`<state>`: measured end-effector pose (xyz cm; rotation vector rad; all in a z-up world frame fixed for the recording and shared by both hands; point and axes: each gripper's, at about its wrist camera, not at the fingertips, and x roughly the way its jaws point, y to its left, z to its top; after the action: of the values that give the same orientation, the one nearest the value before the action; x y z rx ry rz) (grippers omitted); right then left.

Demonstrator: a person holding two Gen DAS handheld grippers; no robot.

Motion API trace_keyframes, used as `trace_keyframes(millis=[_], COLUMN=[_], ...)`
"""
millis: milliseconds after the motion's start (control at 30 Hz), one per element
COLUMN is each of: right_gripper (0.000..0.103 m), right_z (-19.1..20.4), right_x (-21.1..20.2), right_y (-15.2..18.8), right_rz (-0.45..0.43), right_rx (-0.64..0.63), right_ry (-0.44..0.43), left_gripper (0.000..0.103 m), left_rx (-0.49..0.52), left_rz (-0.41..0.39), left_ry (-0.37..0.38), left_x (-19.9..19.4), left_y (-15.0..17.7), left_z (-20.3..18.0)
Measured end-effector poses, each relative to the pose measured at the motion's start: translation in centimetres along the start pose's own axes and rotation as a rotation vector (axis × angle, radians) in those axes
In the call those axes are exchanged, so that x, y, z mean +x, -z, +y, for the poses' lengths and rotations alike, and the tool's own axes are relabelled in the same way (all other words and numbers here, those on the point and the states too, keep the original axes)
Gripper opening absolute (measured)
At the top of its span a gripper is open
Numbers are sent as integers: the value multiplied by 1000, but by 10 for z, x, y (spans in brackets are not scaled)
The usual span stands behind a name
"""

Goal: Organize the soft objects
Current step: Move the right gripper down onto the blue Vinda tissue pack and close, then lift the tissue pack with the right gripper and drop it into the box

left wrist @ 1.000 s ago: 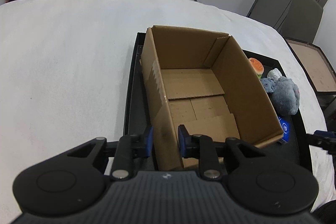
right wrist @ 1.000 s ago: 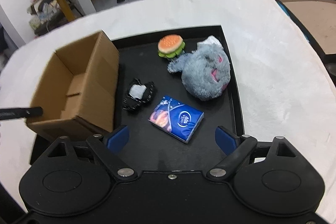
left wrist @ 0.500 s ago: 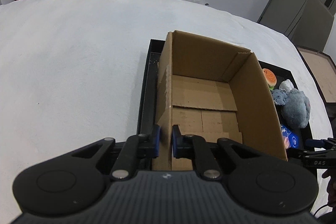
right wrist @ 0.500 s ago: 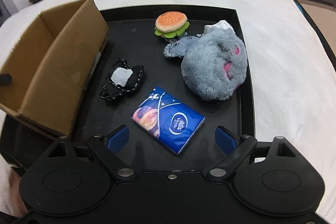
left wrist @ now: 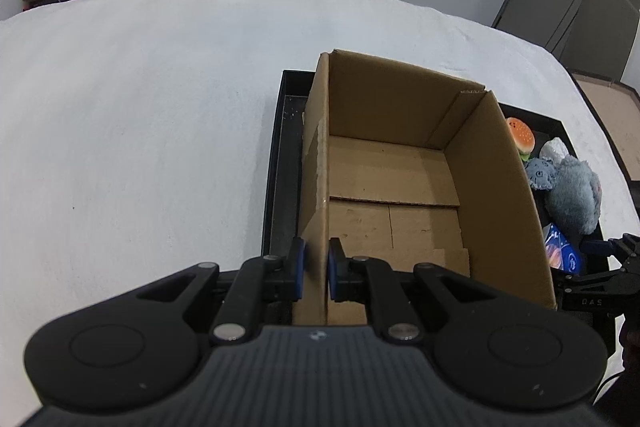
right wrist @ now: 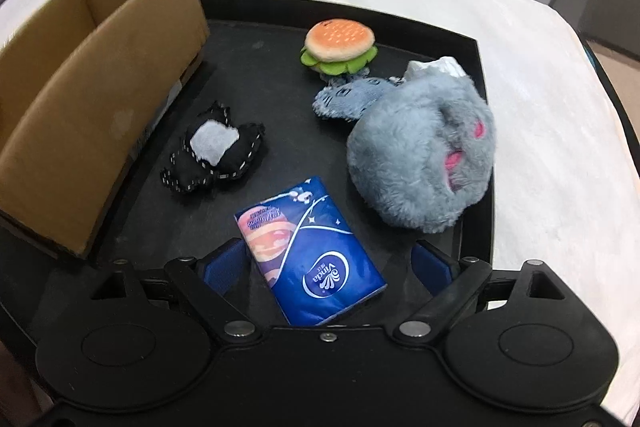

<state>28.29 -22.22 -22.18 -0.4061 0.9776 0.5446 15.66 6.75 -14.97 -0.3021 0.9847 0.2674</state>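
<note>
Left wrist view: the left claw (left wrist: pixel 315 273) is pinched on the near-left wall of the cardboard box (left wrist: pixel 400 163), one blue pad outside the wall and one inside. The box stands open and empty on the left part of a black tray (left wrist: pixel 276 163), which lies on the white tabletop (left wrist: pixel 140 107). The box's long axis runs away from the claw. Past its right wall the soft things show only in part: the burger plush (left wrist: pixel 521 139), the grey plush (left wrist: pixel 574 193) and a corner of the blue tissue pack (left wrist: pixel 560 253), with the right claw (left wrist: pixel 600 247) at the frame's edge beside them.

Right wrist view: the right claw (right wrist: pixel 328 265) is spread wide and holds nothing. The tissue pack (right wrist: pixel 312 253) lies flat on the tray directly ahead, its near end between the two blue pads without touching them, and its long axis is slanted from upper left to lower right. The right hand is clearly the nearer one. The black-and-white plush (right wrist: pixel 214 151) lies just to the pack's upper left, the grey plush (right wrist: pixel 420 151) close on its right, and the burger plush (right wrist: pixel 338 45) farther back. Bare tray surrounds the pack, so there seems to be room to close. The box wall (right wrist: pixel 100 99) stands to the left, and the tray rim (right wrist: pixel 486 131) runs behind the grey plush.
</note>
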Motion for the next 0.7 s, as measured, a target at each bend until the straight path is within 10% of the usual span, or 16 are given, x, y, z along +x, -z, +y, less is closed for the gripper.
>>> trace_keyframes(millis=[333, 700], right_gripper=[60, 54], right_z=[7, 20], right_x=[-10, -36], right_y=[17, 24], right_rz=[-5, -23], right_rx=[75, 154], right_ry=[-28, -45], left_gripper=[11, 14], left_rx=[21, 14], left_rz=[2, -19], left_ry=[32, 67], left_x=[1, -5], left_y=[10, 21], left_z=[5, 10])
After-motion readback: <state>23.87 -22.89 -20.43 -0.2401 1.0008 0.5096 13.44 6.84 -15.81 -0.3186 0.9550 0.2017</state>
